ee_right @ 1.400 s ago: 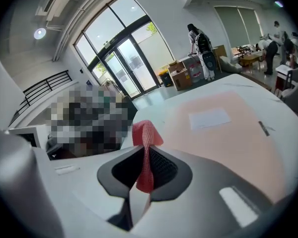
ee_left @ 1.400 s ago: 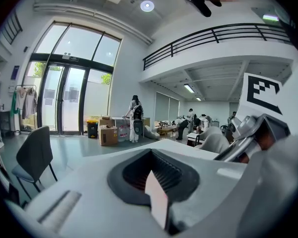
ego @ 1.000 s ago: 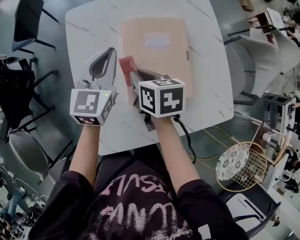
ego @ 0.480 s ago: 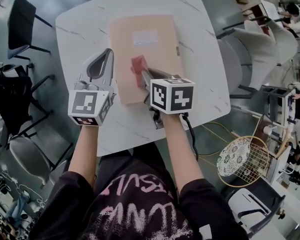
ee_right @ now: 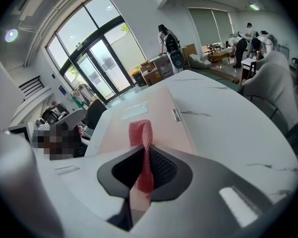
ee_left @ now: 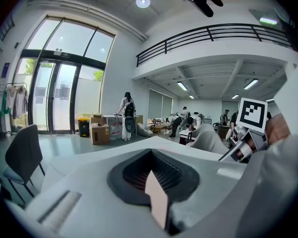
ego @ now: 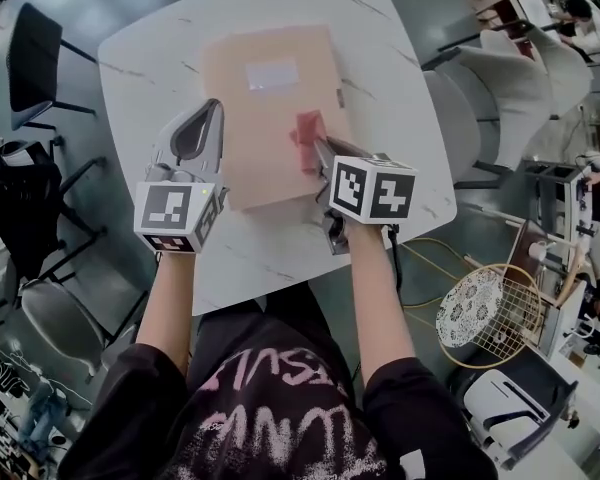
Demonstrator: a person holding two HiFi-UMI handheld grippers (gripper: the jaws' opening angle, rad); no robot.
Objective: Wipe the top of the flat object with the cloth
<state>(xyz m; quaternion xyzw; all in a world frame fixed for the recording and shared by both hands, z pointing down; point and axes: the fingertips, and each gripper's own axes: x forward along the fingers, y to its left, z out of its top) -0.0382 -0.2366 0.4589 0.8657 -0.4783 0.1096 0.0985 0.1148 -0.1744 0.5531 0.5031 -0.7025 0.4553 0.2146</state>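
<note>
A flat tan folder (ego: 270, 118) with a pale label lies on the white marble-look table (ego: 400, 88). My right gripper (ego: 315, 146) is shut on a red cloth (ego: 308, 133), which rests on the folder's right half. In the right gripper view the cloth (ee_right: 141, 133) runs up from between the jaws of the right gripper (ee_right: 144, 170) onto the folder (ee_right: 159, 110). My left gripper (ego: 210, 113) sits by the folder's left edge. Its jaws meet in the left gripper view with nothing between them at the left gripper (ee_left: 156, 187).
A black chair (ego: 30, 58) stands at the far left and a pale chair (ego: 490, 98) at the table's right side. A round wire basket (ego: 480, 323) sits on the floor at the right. The table's near edge is just in front of my arms.
My right gripper has slid the red cloth to the right across the folder, from its left edge to its right half. The left gripper has stayed by the left edge.
</note>
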